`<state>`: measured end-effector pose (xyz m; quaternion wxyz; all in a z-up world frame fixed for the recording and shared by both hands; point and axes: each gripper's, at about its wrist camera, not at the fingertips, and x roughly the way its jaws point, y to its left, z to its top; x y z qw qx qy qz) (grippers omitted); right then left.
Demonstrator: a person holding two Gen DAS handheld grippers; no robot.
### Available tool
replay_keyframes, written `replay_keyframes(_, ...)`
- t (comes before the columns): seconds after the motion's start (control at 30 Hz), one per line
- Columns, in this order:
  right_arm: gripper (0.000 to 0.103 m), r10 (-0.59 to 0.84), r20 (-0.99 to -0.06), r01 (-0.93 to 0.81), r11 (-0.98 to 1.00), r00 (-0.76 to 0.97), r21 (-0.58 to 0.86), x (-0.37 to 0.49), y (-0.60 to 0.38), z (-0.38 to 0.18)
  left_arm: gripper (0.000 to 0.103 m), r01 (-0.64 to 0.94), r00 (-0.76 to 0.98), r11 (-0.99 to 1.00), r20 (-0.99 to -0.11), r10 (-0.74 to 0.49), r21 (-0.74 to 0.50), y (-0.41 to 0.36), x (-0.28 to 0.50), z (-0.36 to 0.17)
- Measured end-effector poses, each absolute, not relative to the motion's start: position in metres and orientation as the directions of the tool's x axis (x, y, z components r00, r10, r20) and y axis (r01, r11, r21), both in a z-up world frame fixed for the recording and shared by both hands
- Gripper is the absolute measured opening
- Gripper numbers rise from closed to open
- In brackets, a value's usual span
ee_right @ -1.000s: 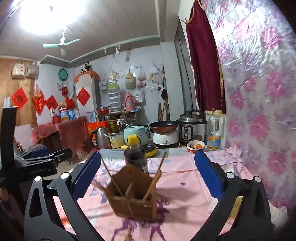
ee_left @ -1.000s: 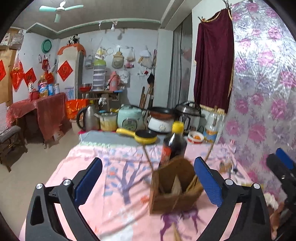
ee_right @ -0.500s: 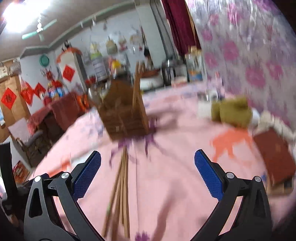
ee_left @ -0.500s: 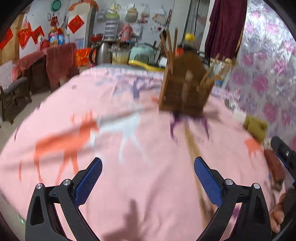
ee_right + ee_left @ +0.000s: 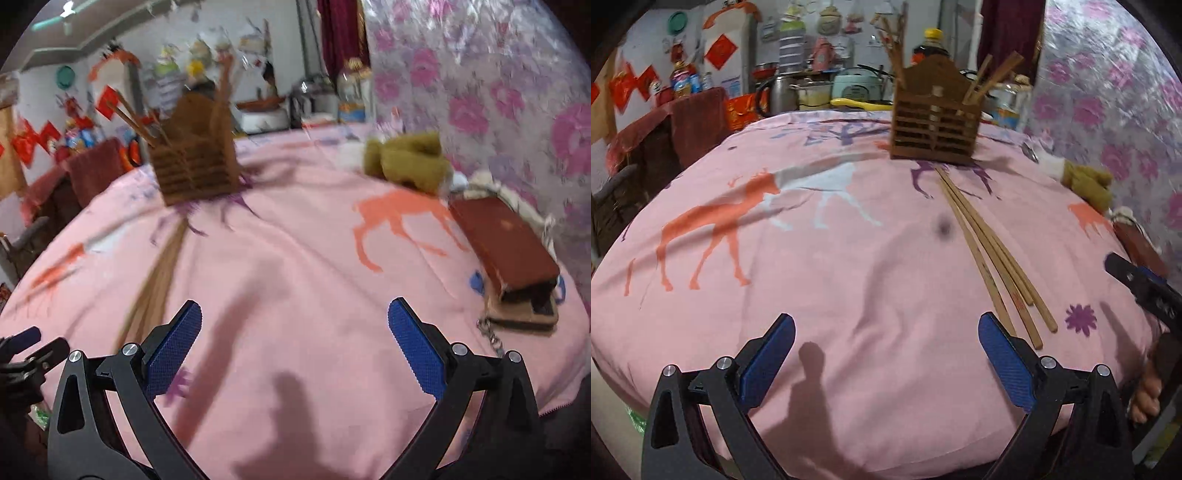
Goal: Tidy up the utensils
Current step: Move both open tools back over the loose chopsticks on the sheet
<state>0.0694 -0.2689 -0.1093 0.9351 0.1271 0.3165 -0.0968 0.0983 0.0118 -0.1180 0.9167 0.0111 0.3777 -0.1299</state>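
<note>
A brown slatted wooden utensil holder (image 5: 935,123) stands at the far side of the pink table, with a few chopsticks upright in it. Loose wooden chopsticks (image 5: 990,254) lie flat on the cloth in front of it, running toward me. My left gripper (image 5: 886,354) is open and empty, low over the near cloth, its right finger close to the near chopstick ends. My right gripper (image 5: 293,343) is open and empty. In the blurred right wrist view the holder (image 5: 195,162) is far left and the chopsticks (image 5: 155,284) lie left of the gripper.
An olive cloth bundle (image 5: 406,158) and a red-brown box (image 5: 506,243) lie on the table's right side. A dark bottle (image 5: 930,48), pots and kettles stand behind the holder. The flowered wall covering (image 5: 498,92) is on the right. The table edge is just below both grippers.
Both grippers have pulled back and tilted down, from close behind the holder to the near table edge. The loose chopsticks on the cloth have come into view. Both stay open.
</note>
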Motion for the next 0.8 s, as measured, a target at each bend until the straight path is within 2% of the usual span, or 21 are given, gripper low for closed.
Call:
replay_keyframes(0.23, 0.097, -0.101, -0.595, 0.254, 0.951, 0.797, 0.179, 0.065, -0.266, -0.106, 0.098, 0.343, 0.647, 0.934, -0.697, -0.31, -0.097, -0.001, 0.096, -0.123)
replay_keyframes(0.5, 0.097, -0.102, -0.586, 0.29, 0.928, 0.804, 0.236, 0.062, -0.279, -0.103, 0.098, 0.455, 0.594, 0.89, -0.736, -0.325, -0.025, -0.032, 0.09, -0.133)
replay_keyframes(0.7, 0.097, -0.1, -0.588, 0.283, 0.931, 0.803, 0.229, 0.063, -0.278, -0.104, 0.099, 0.435, 0.618, 0.9, -0.737, -0.274, 0.031, -0.038, 0.099, -0.137)
replay_keyframes(0.8, 0.097, -0.101, -0.587, 0.282, 0.932, 0.804, 0.226, 0.063, -0.276, -0.104, 0.099, 0.301, 0.688, 0.947, -0.714, -0.131, 0.117, -0.022, 0.117, -0.135)
